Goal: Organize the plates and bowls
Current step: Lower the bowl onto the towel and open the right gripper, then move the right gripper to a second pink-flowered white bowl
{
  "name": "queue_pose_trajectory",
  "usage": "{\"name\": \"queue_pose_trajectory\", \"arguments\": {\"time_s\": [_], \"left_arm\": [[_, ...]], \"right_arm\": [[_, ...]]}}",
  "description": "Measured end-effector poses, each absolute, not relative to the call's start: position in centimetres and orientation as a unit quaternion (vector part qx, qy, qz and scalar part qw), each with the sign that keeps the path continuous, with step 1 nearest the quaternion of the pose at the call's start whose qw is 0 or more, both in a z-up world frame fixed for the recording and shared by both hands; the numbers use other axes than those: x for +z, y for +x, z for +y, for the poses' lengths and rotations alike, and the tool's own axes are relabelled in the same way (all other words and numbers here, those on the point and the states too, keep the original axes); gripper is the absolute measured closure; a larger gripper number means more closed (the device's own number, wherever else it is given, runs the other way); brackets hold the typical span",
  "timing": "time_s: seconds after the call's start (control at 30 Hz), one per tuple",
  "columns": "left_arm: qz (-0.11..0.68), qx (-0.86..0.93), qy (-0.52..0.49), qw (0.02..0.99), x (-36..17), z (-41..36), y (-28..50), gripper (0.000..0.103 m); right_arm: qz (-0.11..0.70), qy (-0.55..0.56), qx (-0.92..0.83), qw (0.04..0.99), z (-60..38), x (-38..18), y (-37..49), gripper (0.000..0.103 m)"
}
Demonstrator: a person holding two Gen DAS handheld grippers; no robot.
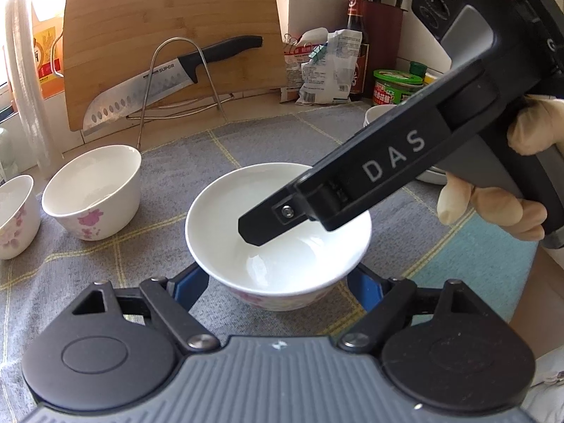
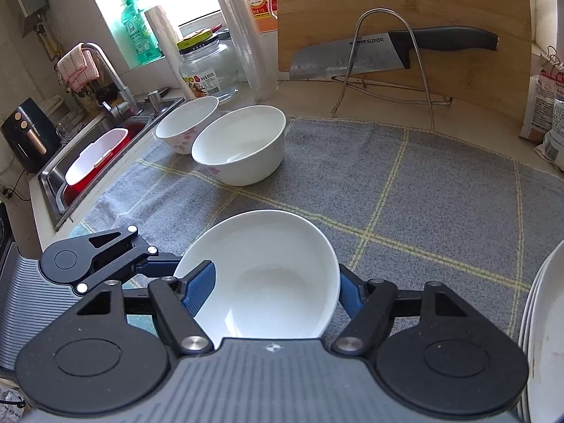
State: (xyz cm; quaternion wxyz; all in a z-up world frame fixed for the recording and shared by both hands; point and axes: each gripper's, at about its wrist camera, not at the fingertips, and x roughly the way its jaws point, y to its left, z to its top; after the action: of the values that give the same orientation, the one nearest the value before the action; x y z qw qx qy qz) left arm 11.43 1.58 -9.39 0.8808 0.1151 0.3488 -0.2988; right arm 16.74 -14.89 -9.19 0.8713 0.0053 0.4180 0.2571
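Note:
A white bowl with pink flowers [image 1: 278, 232] sits on the grey checked cloth [image 1: 246, 148]. My left gripper [image 1: 273, 287] is open, its blue pads on either side of the bowl's base. My right gripper [image 2: 278, 287] is open too, one pad [image 2: 201, 287] inside the bowl [image 2: 268, 275] and the other outside its rim; its finger [image 1: 278, 218] reaches into the bowl in the left wrist view. Two more flowered bowls [image 1: 93, 190] [image 1: 16, 215] stand at the left. A stack of white plates [image 2: 544, 335] is at the right edge.
A bamboo cutting board [image 1: 172, 46] and a knife [image 1: 169, 81] lean on a wire rack at the back. Bags, a sauce bottle [image 1: 356, 35] and jars stand at the back right. A sink [image 2: 95, 155] with a faucet lies left of the cloth.

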Motion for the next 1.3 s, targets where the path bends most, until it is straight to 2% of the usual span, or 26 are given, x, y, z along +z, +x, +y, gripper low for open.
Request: {"name": "queue_pose_trajectory", "arguments": {"time_s": [0.53,0.63,0.7,0.77,1.3], "left_arm": [[0.354,-0.297,0.114,0.879,-9.6,1.8,11.6,0.017],[0.351,-0.29,0.116,0.883,-9.5,1.7,11.4,0.012],[0.351,-0.292,0.111,0.883,-9.5,1.8,11.3,0.01],[0.351,-0.289,0.104,0.885,-9.4,2.0,11.1,0.008],[0.365,-0.223,0.059,0.902,-8.5,6.8,8.9,0.003]], "right_arm": [[0.426,0.012,0.26,0.867,-14.6,-9.8,17.0,0.024],[0.426,0.013,0.26,0.866,-14.6,-9.8,17.1,0.018],[0.422,0.012,0.256,0.87,-14.5,-9.7,17.0,0.007],[0.416,0.015,0.253,0.873,-14.6,-9.5,17.0,0.003],[0.393,-0.014,0.246,0.886,-13.6,-8.1,16.2,0.0]]}}
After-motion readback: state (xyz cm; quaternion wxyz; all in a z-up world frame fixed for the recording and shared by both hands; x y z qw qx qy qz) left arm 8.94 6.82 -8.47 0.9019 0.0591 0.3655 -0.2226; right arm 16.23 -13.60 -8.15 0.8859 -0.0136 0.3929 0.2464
